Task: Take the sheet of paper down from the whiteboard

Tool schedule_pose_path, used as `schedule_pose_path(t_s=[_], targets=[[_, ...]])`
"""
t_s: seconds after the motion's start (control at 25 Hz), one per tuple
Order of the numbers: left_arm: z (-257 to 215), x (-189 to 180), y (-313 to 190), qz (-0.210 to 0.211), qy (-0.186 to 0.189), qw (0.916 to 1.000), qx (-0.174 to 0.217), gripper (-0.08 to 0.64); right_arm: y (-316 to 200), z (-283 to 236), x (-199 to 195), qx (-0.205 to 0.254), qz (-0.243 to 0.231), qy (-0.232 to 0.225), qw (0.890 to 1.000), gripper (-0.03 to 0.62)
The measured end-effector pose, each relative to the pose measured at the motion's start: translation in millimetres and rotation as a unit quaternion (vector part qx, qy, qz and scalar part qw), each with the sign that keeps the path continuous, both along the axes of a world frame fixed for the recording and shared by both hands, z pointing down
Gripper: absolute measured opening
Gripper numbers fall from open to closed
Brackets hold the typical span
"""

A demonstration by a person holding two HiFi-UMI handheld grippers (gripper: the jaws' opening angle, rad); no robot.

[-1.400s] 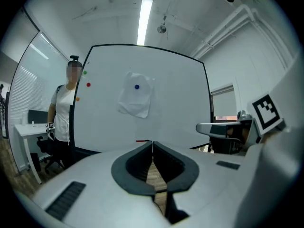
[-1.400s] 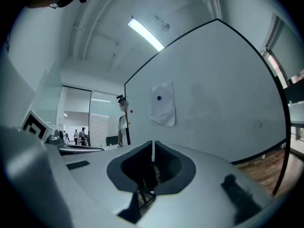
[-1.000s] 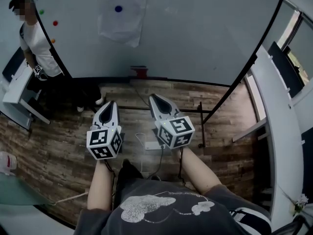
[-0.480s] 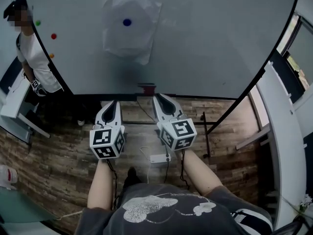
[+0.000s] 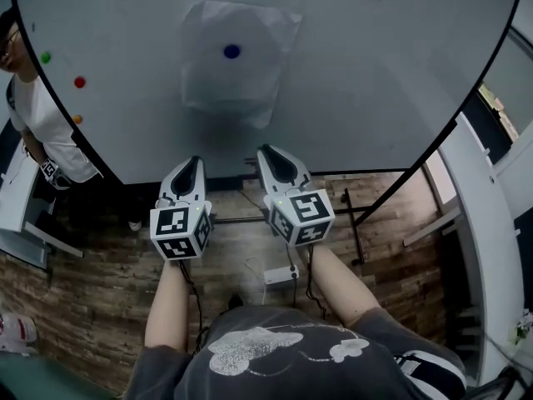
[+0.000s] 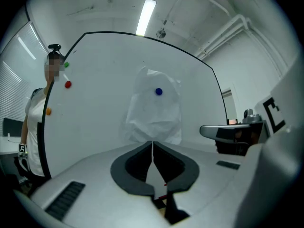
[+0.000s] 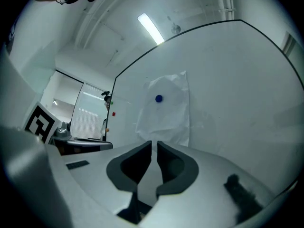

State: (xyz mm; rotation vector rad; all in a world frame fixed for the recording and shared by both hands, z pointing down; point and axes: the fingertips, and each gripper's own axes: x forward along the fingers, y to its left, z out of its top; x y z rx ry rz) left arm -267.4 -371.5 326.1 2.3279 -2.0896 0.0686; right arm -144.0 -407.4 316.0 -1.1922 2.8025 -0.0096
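Note:
A crumpled white sheet of paper hangs on the whiteboard, pinned by a blue magnet. The sheet with its blue magnet shows straight ahead in the left gripper view. In the right gripper view the sheet and magnet sit just above the jaws. My left gripper and right gripper are side by side below the sheet, both shut and empty, pointing at the board and apart from it. The left gripper and right gripper hold nothing.
Green, red and orange magnets dot the board's left edge. A person in a white shirt stands left of the board. A power strip with cables lies on the wooden floor. White furniture runs along the right.
Both grippers have moved forward and up toward the whiteboard, staying shut. The board and sheet now look larger and nearer in the head view.

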Motion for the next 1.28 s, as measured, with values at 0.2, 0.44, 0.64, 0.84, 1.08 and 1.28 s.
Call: schedule_pose_path(t_s=[0.2,0.44,0.64,0.84,1.08,1.28], targets=[[-16.7,-23.3,-26.8,0.013,0.000,0.9997,0.018,0.015,-22.5,-24.3,-20.3,0.025,0.027,0.006,0.999,0.029],[-17.0,-48.6,-53.1,0.025,0.002,0.9996,0.016,0.018,-43.1,-43.5,-46.5,0.036,0.034,0.013,0.999,0.074],[-13.7,-56.8,-68.5,0.048,0.007,0.9987,0.014,0.067,-60.5,-73.1,-65.0,0.061,0.044,0.022,0.997,0.143],[-15.0,-59.0,-75.8,0.064,-0.002,0.9978,0.017,0.078,-73.9,-117.1,-69.5,0.110,0.083,0.018,0.990,0.167],[-14.3,-57.6,-81.4,0.078,-0.002,0.9968,0.016,0.078,-84.8,-147.2,-74.5,0.142,0.116,0.027,0.983,0.167],[-15.6,-55.8,-82.4,0.085,-0.002,0.9963,0.018,0.080,-100.5,-148.7,-78.4,0.132,0.134,0.041,0.981,0.167]])
